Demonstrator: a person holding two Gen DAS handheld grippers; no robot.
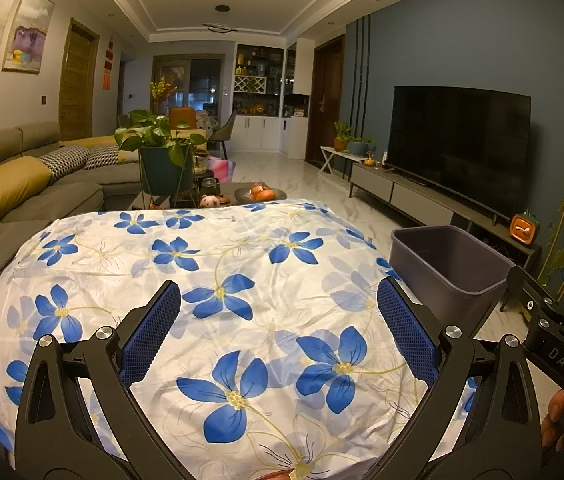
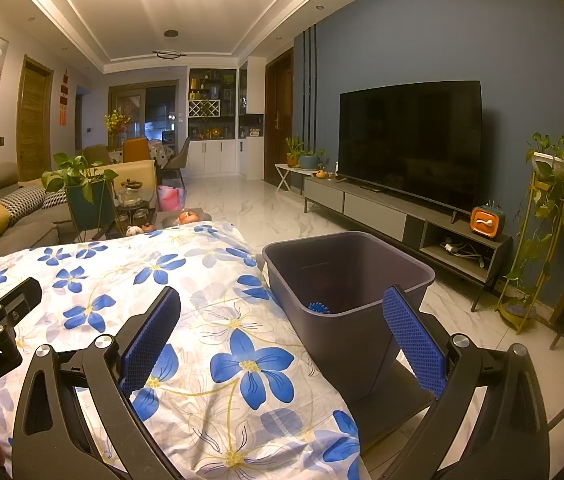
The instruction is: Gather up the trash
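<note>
A dark purple-grey bin (image 1: 448,268) (image 2: 346,276) stands at the right edge of a table covered by a white cloth with blue flowers (image 1: 218,292) (image 2: 186,320). Something small and blue (image 2: 319,307) lies at the bin's bottom. My left gripper (image 1: 280,312) hangs open over the cloth, nothing between its blue-padded fingers. My right gripper (image 2: 282,316) is open too, spanning the table's right edge and the bin's near wall, holding nothing. Each gripper shows at the edge of the other's view. No loose trash shows on the cloth.
A grey sofa (image 1: 22,184) with cushions runs along the left. A potted plant (image 1: 162,148), jars and a dish of oranges (image 1: 262,192) sit beyond the table. A TV (image 2: 410,140) on a low cabinet (image 2: 402,220) lines the right wall, with marble floor (image 2: 258,208) between.
</note>
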